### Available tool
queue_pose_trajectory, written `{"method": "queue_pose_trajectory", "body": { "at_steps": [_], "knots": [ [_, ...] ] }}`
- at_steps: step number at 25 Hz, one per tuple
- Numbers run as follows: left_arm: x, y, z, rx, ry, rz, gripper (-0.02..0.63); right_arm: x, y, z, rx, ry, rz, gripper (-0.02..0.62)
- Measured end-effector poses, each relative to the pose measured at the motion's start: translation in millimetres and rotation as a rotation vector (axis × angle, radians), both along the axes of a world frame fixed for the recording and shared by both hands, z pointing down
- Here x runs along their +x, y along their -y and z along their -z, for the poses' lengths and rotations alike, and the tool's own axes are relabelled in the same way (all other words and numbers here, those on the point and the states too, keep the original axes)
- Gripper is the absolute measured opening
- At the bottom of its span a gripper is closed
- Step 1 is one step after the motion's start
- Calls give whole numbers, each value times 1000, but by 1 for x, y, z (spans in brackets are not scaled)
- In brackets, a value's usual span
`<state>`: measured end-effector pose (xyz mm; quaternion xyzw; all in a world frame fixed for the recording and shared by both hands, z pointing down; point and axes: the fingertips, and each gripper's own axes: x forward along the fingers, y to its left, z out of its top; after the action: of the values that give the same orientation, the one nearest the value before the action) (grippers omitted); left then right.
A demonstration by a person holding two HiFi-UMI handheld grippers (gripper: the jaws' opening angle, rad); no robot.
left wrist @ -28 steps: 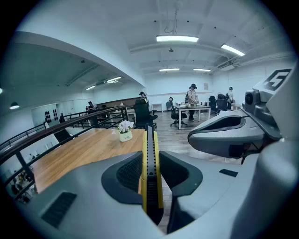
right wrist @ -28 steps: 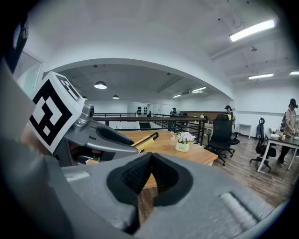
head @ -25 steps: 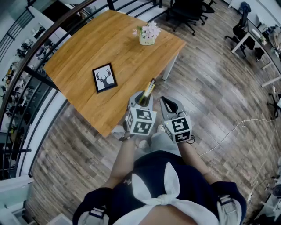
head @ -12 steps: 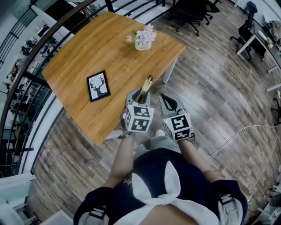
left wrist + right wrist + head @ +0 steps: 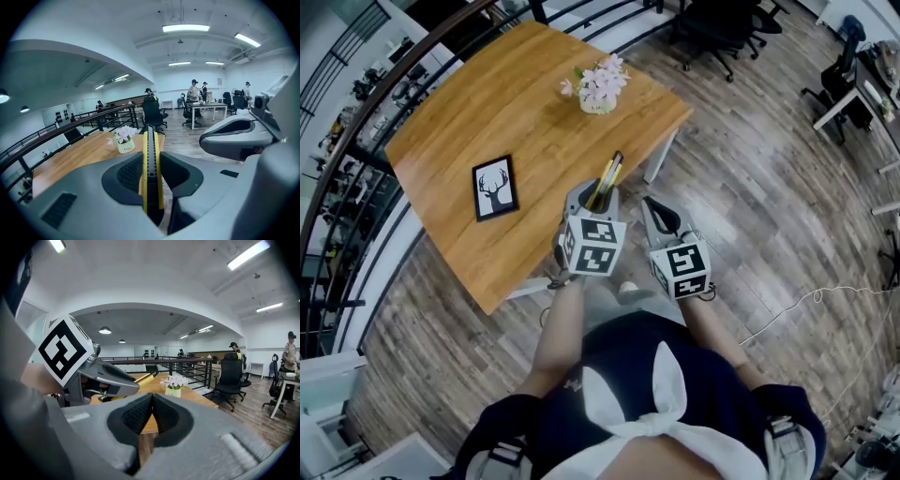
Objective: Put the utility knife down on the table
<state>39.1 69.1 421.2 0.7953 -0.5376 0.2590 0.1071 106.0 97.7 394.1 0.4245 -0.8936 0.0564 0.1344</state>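
My left gripper (image 5: pixel 591 200) is shut on a yellow and black utility knife (image 5: pixel 607 178), whose far end sticks out past the jaws over the near edge of the wooden table (image 5: pixel 478 122). In the left gripper view the utility knife (image 5: pixel 151 173) stands on edge between the two pads (image 5: pixel 129 174), pointing at the table (image 5: pixel 75 157). My right gripper (image 5: pixel 659 217) is just to the right, over the floor, its jaws shut with nothing between them. In the right gripper view the right gripper (image 5: pixel 151 404) has its pads pressed together, with the left gripper (image 5: pixel 101 376) and the knife (image 5: pixel 143 378) at its left.
On the table stand a small pot of pale flowers (image 5: pixel 597 86) near the far right corner and a black framed deer picture (image 5: pixel 494 187) at the left. Office chairs (image 5: pixel 712 23) stand on the plank floor beyond. A railing (image 5: pixel 356 122) runs behind the table.
Both grippers have moved forward together towards the table, and the knife's tip now reaches further over the table's near edge. Both grips look unchanged.
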Motion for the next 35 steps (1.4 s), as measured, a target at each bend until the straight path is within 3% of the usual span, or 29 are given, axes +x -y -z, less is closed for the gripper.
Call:
{"method": "queue_pose_trajectory", "body": {
  "at_steps": [22, 35],
  "knots": [
    [6, 42, -6, -18, 9, 18, 126, -7, 42, -7, -27, 20, 69, -2],
    [-13, 86, -13, -34, -6, 14, 126, -25, 91, -18, -47, 10, 61, -2]
  ]
}}
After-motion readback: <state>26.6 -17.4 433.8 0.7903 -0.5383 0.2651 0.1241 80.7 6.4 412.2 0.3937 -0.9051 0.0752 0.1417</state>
